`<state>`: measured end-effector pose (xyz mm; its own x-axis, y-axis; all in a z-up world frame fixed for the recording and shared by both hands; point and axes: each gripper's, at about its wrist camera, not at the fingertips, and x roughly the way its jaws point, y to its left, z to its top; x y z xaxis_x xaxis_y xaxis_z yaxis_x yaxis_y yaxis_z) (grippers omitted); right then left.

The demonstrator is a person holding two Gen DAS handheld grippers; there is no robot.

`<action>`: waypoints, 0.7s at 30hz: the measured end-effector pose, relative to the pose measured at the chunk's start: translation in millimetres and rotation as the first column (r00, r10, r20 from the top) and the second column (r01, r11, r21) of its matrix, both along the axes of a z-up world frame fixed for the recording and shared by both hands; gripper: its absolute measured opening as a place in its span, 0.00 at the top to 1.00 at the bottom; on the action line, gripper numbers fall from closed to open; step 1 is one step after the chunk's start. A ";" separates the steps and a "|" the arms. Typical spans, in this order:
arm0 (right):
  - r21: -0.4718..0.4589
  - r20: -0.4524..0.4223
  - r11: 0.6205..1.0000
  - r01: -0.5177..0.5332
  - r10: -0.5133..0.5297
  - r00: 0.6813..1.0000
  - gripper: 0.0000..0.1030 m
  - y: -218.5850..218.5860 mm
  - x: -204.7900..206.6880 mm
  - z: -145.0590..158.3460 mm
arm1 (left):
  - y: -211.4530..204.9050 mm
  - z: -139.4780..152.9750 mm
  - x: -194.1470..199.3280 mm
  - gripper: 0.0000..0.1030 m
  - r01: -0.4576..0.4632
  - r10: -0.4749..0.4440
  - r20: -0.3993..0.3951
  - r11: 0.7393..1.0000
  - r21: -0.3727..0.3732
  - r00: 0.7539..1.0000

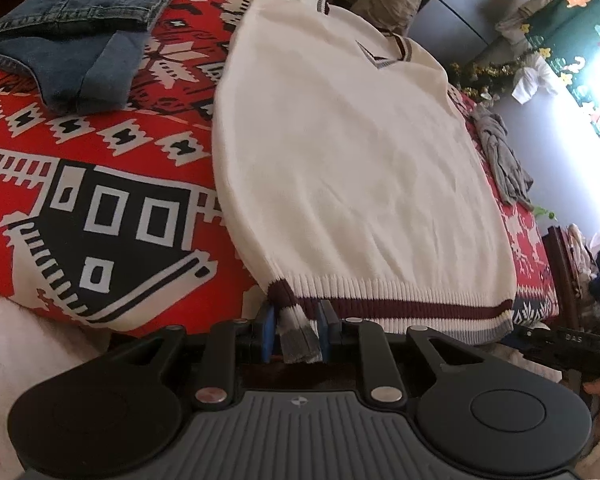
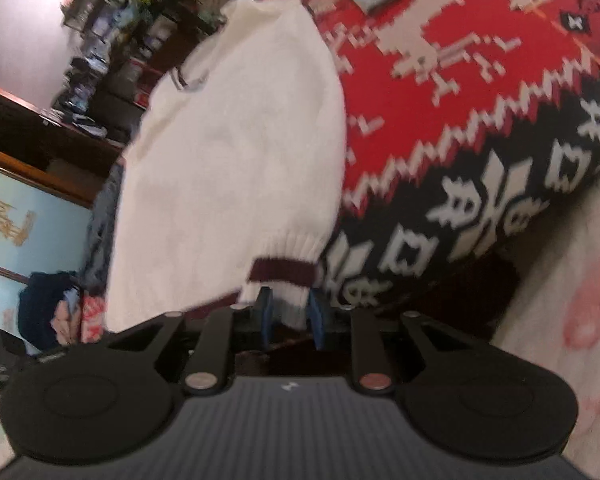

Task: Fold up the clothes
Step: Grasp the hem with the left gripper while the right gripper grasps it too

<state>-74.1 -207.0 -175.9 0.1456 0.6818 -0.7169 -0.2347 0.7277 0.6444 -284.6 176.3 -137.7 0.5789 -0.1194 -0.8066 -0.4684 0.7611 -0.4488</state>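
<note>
Right, white sweater is laid flat, front up, on the red patterned blanket, neckline far from me, ribbed hem with the maroon stripe at the near bed edge. Folded jeans sit well apart, up-left; grey cloth lies just off the sweater's right side.

Left gripper: jaws narrow, blue pads pinching the hem's left corner, which is bunched between them. I read that as a firm hold.

Right gripper: hem's right corner sits between the pads, but I see a gap on both sides of the cloth. Pads not pressing, so I'd call it loose around the corner, not gripping. That view is motion-blurred, so confidence is moderate.

Judgement: I'm at the step of taking both bottom corners before lifting the hem up toward the neckline.

How I'd do it well:
- close the right jaws on the rib band, both layers, as deep as the left
- confirm pinch before lifting; one-sided lift will skew the fold
- raise both corners together, keep the hem taut between the grippers
- carry straight toward the collar, stay clear of the grey cloth
- lay down with side edges aligned
</note>
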 end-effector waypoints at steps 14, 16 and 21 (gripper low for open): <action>0.359 -0.217 0.906 0.223 -0.151 0.964 0.71 -31.0 13.9 -36.6 | 0.6 -0.2 -2.5 0.81 -0.006 0.006 -0.001 1.000 -0.012 1.000; 0.399 -0.254 0.880 0.258 -0.165 0.953 0.70 -33.4 18.6 -43.7 | 0.4 0.0 -2.3 0.81 -0.007 0.007 -0.001 1.000 -0.013 1.000; 0.357 -0.231 0.902 0.240 -0.164 0.959 0.70 -12.4 29.0 -53.0 | 0.6 1.1 -1.8 0.81 -0.009 0.009 0.003 1.000 -0.017 1.000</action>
